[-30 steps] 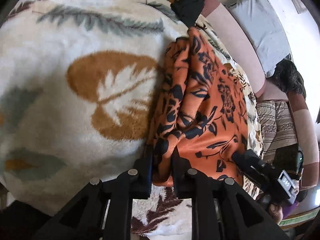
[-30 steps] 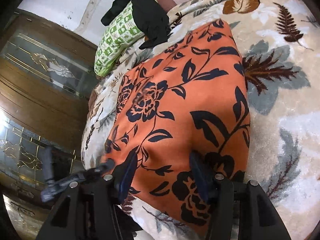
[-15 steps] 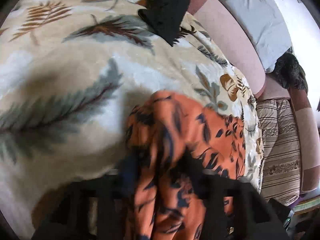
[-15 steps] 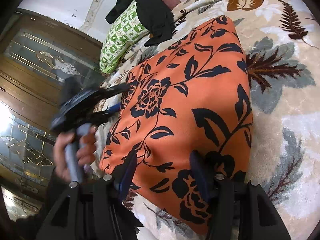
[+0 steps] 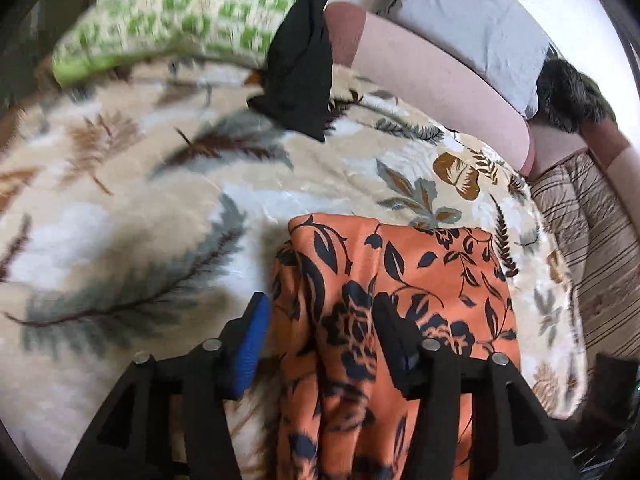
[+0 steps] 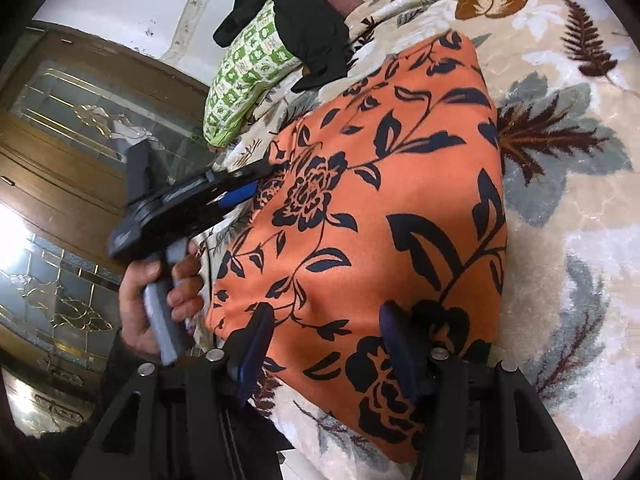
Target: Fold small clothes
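Observation:
An orange cloth with a black flower print (image 5: 404,296) lies folded flat on the leaf-patterned blanket (image 5: 140,240). My left gripper (image 5: 324,344) is open over the cloth's left edge, its jaws apart, with the cloth lying between and under them. In the right wrist view the same cloth (image 6: 372,208) fills the middle. My right gripper (image 6: 326,344) is open over its near edge, jaws apart and not pinching. The left gripper (image 6: 244,184) shows there at the cloth's far left side, held in a hand.
A green-and-white pillow (image 5: 176,20) with a black garment (image 5: 300,64) draped over it lies at the back. A pink sofa back (image 5: 436,76), a grey cushion (image 5: 468,28) and a striped cover (image 5: 592,240) are to the right. A wooden glass door (image 6: 60,148) stands left.
My left gripper lifted the cloth's edge, carried it over in a fold, then opened and let go. The right gripper stayed open at the near edge.

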The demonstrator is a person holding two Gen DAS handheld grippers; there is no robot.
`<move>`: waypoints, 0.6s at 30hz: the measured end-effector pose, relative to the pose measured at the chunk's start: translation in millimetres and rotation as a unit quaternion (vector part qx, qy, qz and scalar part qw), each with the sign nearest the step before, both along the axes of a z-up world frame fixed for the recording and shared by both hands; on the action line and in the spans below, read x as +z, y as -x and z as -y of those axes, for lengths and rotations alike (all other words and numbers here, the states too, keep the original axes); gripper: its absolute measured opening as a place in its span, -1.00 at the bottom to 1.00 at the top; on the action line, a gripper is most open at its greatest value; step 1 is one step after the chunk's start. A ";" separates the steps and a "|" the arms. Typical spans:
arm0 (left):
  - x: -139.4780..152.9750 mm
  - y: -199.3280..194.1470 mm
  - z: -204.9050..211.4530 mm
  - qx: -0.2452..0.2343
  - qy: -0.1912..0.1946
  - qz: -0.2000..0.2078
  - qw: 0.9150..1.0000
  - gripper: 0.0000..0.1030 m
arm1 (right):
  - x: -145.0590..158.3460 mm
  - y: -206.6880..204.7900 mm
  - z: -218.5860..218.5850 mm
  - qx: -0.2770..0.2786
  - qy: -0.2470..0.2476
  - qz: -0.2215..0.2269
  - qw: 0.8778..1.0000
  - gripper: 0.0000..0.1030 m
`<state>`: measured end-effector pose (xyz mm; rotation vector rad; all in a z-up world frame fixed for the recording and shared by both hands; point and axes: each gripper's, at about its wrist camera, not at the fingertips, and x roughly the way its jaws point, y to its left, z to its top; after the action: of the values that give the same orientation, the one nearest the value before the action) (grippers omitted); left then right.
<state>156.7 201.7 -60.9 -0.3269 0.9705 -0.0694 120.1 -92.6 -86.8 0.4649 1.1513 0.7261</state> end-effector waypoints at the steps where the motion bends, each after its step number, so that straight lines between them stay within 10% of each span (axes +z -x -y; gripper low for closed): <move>1: 4.8 6.1 -0.4 0.002 -0.010 0.004 1.000 0.08 | 6.4 -0.9 -2.8 0.002 0.005 0.010 1.000 0.14; 8: 6.7 30.7 4.2 0.015 -0.031 0.001 0.999 0.22 | 31.1 -39.8 -21.8 -0.020 0.041 0.055 0.997 0.14; 12: -5.1 34.7 4.2 0.020 -0.029 -0.022 0.999 0.22 | -7.6 -77.6 -23.6 -0.054 0.054 -0.015 0.997 0.39; 18: 0.9 54.5 7.5 0.026 -0.014 -0.009 1.000 0.22 | 34.2 -75.7 -26.8 -0.047 0.037 0.048 0.997 0.39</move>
<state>102.2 194.2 -60.0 -0.3283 0.9789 -0.0057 195.7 -65.8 -52.6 0.4141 1.0563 0.6157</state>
